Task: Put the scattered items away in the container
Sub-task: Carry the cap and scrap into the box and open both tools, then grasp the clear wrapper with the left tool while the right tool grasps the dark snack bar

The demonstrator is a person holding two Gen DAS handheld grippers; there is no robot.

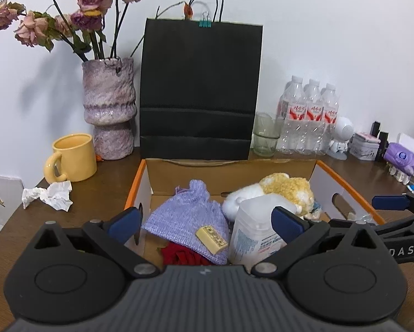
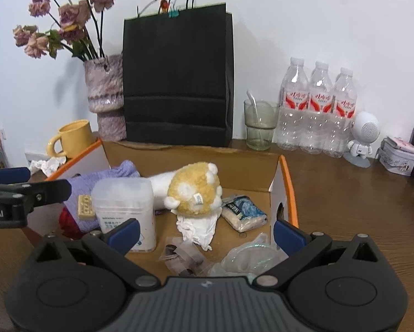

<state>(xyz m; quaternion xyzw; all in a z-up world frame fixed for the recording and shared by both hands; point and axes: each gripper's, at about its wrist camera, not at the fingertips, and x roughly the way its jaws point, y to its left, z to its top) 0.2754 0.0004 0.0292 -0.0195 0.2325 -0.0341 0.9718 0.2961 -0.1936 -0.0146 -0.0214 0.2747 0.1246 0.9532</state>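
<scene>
Both grippers hang spread wide with nothing between their pads: left gripper (image 1: pixel 207 222), right gripper (image 2: pixel 207 231), over the cardboard box (image 2: pixel 286 177) on the tabletop (image 2: pixel 345 193), where plush toy (image 2: pixel 196 191), white canister (image 2: pixel 124 204) and purple knit (image 1: pixel 187 215) already lie inside

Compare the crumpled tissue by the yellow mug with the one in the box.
The tissue by the mug lies outside the box, on the table; the tissue in the box lies on the cardboard floor. The first lies uncovered; the second is partly under the plush toy. Both are white and crumpled.
</scene>
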